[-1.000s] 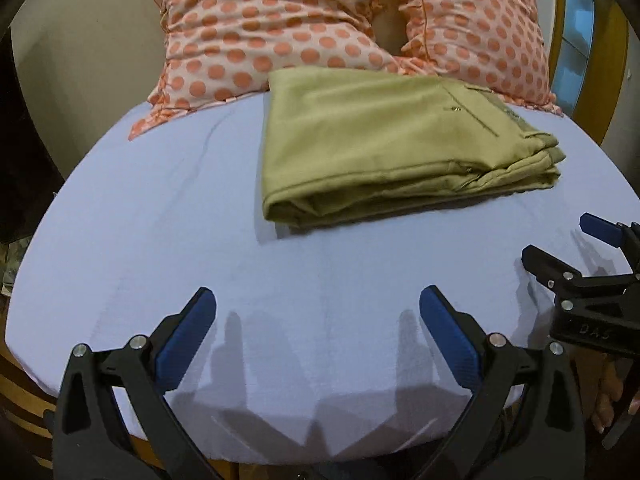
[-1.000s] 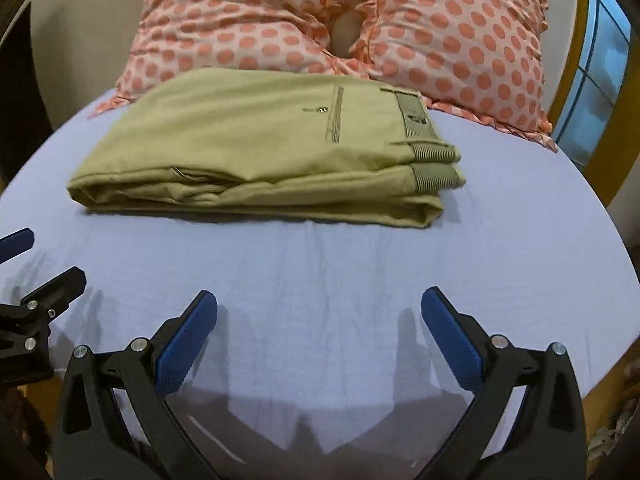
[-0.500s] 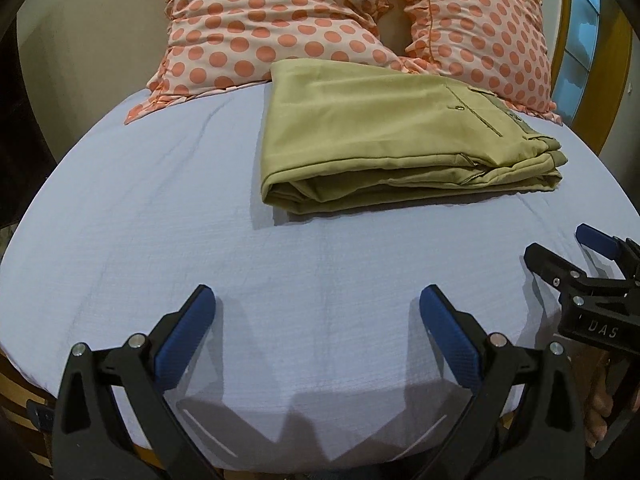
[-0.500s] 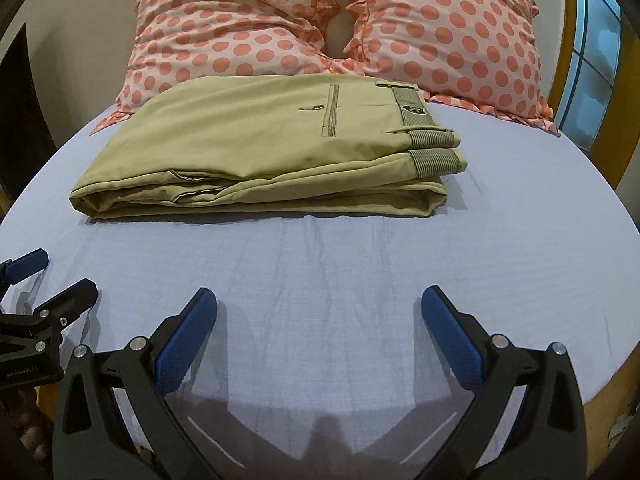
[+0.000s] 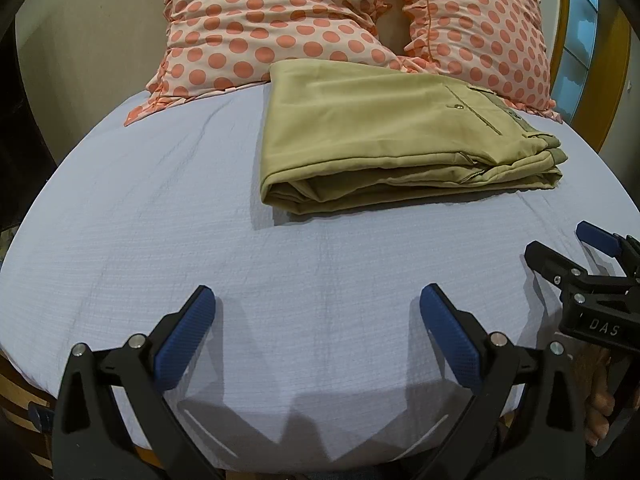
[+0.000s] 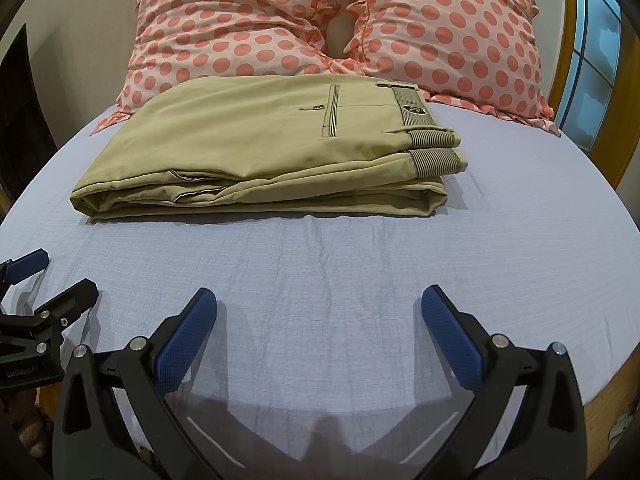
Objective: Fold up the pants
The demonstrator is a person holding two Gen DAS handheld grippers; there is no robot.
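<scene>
Khaki pants (image 5: 384, 136) lie folded in a flat stack on the lavender bed sheet (image 5: 160, 216), waistband to the right; they also show in the right wrist view (image 6: 272, 148). My left gripper (image 5: 316, 308) is open and empty, low over the sheet near the bed's front edge, well short of the pants. My right gripper (image 6: 318, 308) is open and empty, also short of the pants. The right gripper shows at the right edge of the left wrist view (image 5: 568, 248), and the left gripper at the left edge of the right wrist view (image 6: 52, 276).
Two polka-dot pillows (image 6: 240, 36) (image 6: 452, 36) stand behind the pants at the head of the bed. A window with a wooden frame (image 6: 592, 68) is at the right. The bed's front edge (image 5: 320, 456) lies just under the grippers.
Both grippers have dropped lower and drawn back slightly, so the pants look flatter and farther. The pants have not moved. Both grippers stay open.
</scene>
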